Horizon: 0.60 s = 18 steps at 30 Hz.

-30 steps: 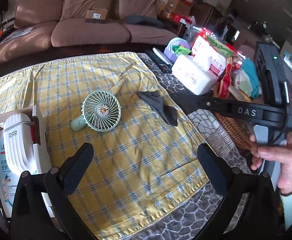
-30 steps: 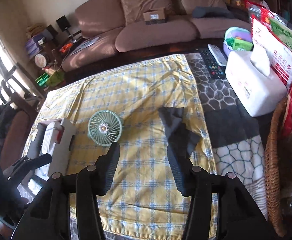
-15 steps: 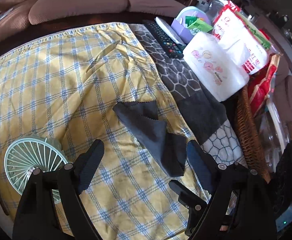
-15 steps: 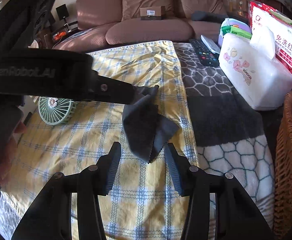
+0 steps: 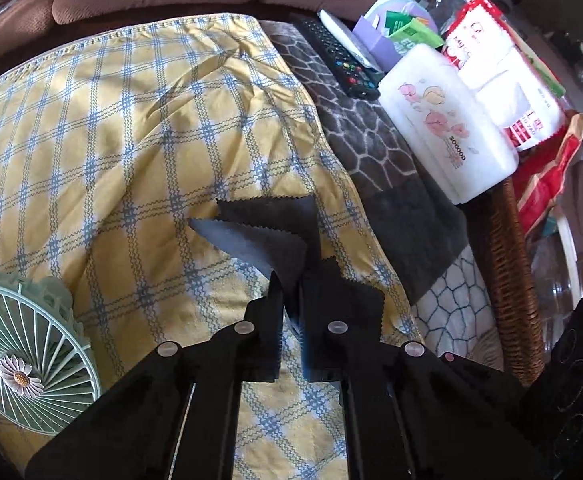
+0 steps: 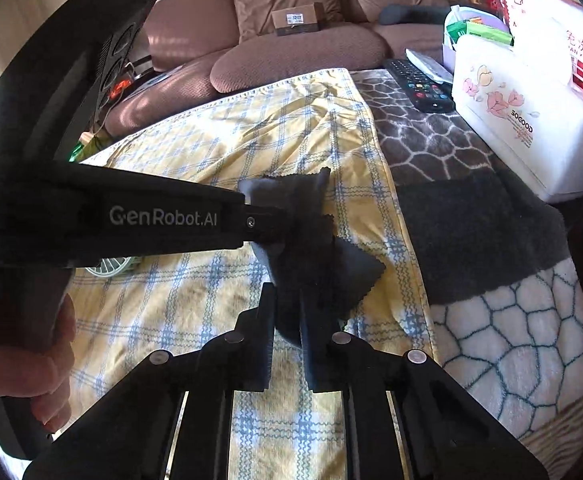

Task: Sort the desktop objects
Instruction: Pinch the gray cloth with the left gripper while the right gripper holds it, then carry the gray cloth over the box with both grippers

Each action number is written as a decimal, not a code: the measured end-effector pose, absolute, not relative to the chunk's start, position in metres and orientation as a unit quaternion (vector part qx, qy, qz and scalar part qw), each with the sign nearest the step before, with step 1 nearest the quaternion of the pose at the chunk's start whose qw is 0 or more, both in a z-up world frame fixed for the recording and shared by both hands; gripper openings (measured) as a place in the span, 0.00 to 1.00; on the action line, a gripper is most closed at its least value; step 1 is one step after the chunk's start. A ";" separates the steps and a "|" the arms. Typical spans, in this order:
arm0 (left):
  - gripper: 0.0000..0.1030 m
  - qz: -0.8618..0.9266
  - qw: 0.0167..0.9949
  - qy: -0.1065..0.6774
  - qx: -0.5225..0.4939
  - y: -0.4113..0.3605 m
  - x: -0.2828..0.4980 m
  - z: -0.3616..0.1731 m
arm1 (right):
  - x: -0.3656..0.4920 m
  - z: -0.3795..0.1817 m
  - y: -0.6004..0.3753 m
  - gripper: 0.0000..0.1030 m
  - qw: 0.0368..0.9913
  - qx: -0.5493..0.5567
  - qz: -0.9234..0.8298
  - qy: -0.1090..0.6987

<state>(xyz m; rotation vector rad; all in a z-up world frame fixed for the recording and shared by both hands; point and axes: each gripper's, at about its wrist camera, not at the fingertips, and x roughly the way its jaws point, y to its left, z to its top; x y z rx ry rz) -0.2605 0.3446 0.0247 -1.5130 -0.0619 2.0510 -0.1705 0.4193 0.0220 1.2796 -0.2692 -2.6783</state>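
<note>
A dark grey cleaning cloth (image 5: 267, 232) lies folded on the yellow checked tablecloth (image 5: 131, 140). My left gripper (image 5: 292, 292) is shut on the cloth's near part. My right gripper (image 6: 287, 300) is shut on the same cloth (image 6: 319, 256) from the near side. The left gripper's body (image 6: 131, 216) crosses the right wrist view and reaches the cloth from the left. A green handheld fan (image 5: 23, 356) lies at the left on the tablecloth.
A white tissue pack (image 5: 447, 128), a black remote (image 5: 339, 60) and a purple box (image 5: 391, 20) sit at the right on a grey patterned mat (image 5: 371, 148). A wicker basket (image 5: 511, 280) stands at the right edge. A brown sofa (image 6: 291, 32) is behind.
Both grippers moved down onto the dark cloth and closed on it; earlier they were open above the table. The left gripper swung from the fan side over to the cloth.
</note>
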 end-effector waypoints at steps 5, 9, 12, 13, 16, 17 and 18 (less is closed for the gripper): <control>0.04 0.770 0.308 -0.045 -0.557 0.335 -0.249 0.050 | -0.156 0.041 0.415 0.09 0.095 0.418 -0.899 -0.089; 0.04 0.781 0.321 -0.053 -0.533 0.309 -0.231 0.097 | -0.140 0.079 0.402 0.09 0.114 0.395 -0.907 -0.093; 0.04 0.791 0.322 -0.064 -0.516 0.273 -0.214 0.135 | -0.127 0.111 0.379 0.09 0.147 0.380 -0.908 -0.098; 0.04 0.794 0.321 -0.069 -0.512 0.257 -0.209 0.147 | -0.122 0.122 0.367 0.09 0.157 0.376 -0.909 -0.092; 0.04 0.805 0.316 -0.066 -0.498 0.204 -0.187 0.178 | -0.106 0.149 0.321 0.09 0.202 0.369 -0.903 -0.081; 0.04 0.807 0.313 -0.066 -0.497 0.183 -0.179 0.186 | -0.101 0.156 0.302 0.09 0.220 0.370 -0.899 -0.079; 0.04 0.809 0.308 -0.067 -0.496 0.161 -0.171 0.193 | -0.096 0.162 0.283 0.09 0.238 0.369 -0.895 -0.078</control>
